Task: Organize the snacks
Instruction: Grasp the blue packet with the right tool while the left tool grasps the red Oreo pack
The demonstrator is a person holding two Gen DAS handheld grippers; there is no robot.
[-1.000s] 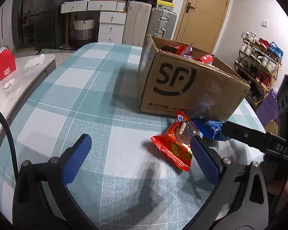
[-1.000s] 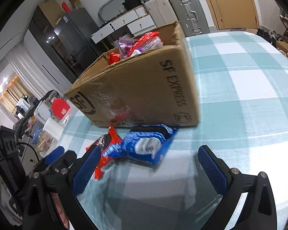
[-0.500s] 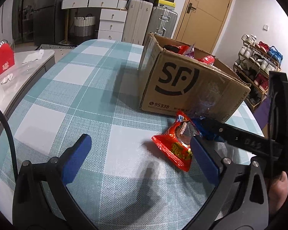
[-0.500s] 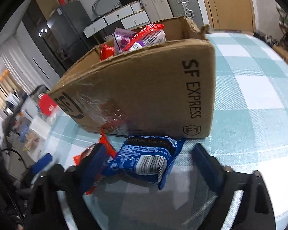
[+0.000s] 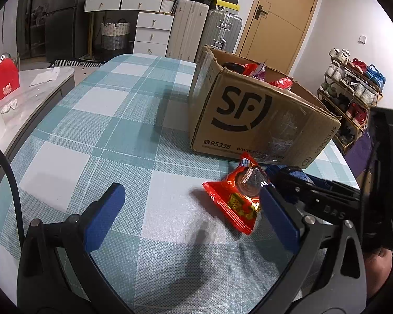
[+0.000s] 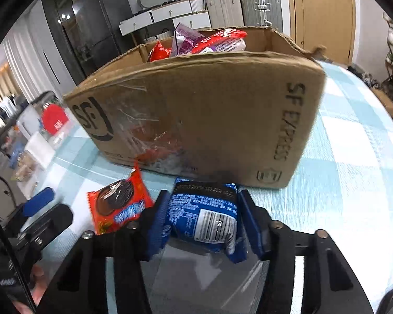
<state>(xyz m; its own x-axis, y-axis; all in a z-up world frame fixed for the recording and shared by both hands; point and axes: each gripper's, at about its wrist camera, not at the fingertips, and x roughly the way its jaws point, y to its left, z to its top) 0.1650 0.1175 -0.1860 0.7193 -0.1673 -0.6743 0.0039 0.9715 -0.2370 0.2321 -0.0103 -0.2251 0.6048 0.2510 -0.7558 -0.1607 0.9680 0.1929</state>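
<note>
A blue snack packet (image 6: 204, 217) lies on the checked tablecloth in front of an open cardboard box (image 6: 209, 110) that holds several snacks. My right gripper (image 6: 203, 198) is closing on it, its blue pads (image 6: 157, 222) pressing both sides of the packet. Just left of it lies a red snack packet (image 6: 118, 206). In the left wrist view the red packet (image 5: 235, 201) lies by my right fingertip, in front of the box (image 5: 249, 120). My left gripper (image 5: 188, 193) hangs open over the cloth with nothing between its fingers. The right gripper (image 5: 288, 178) reaches in from the right.
The table (image 5: 104, 120) with the teal checked cloth stretches left and back of the box. A grey side table (image 5: 39, 78) with a red item stands at the left. Suitcases, drawers and a door line the far wall; a shoe rack (image 5: 353, 91) stands right.
The right gripper moved in toward the box and its jaws narrowed from wide open onto the blue packet. The left gripper kept still and open.
</note>
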